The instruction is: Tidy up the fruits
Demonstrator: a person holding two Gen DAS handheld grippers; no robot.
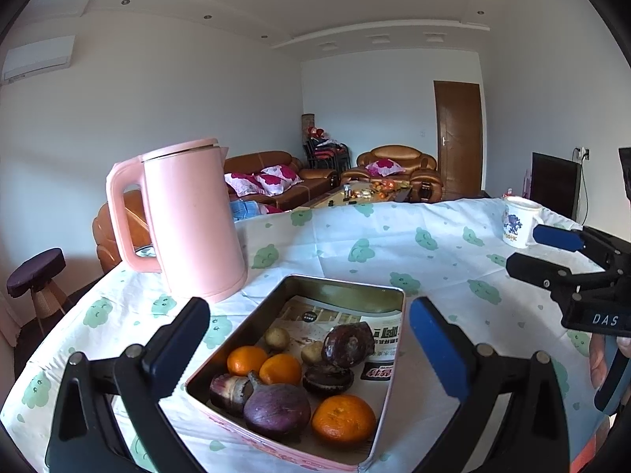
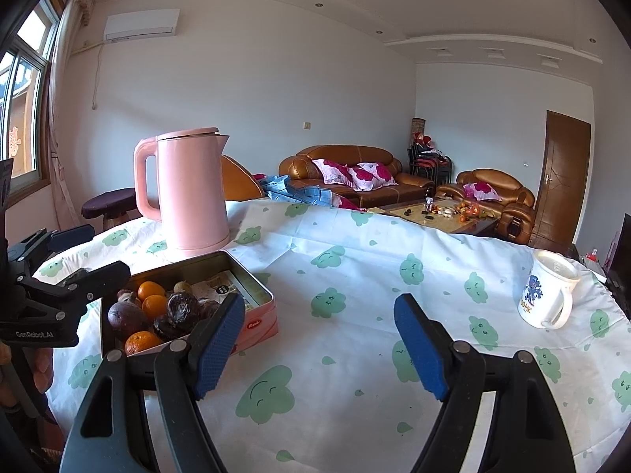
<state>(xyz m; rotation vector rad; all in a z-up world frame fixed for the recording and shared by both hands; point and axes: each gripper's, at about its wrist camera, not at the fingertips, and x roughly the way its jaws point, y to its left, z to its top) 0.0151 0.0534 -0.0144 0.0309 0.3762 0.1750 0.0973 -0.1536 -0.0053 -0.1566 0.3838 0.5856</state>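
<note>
both grippers (image 1: 309, 349) (image 2: 319, 341) open, empty.

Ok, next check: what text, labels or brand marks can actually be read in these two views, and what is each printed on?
"DAS": white letters on the right gripper body, left wrist view.
"GenRobot.AI": on the left gripper body, right wrist view.
"HK": end of a partly hidden word on the white mug, under its blue figure.
Red oval label on the pink tin side: too small to read.
Printed paper lining the tin: large characters, blurred.

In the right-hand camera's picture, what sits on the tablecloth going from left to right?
Tin of fruit → pink kettle, standing just behind it → white mug far right.
</note>
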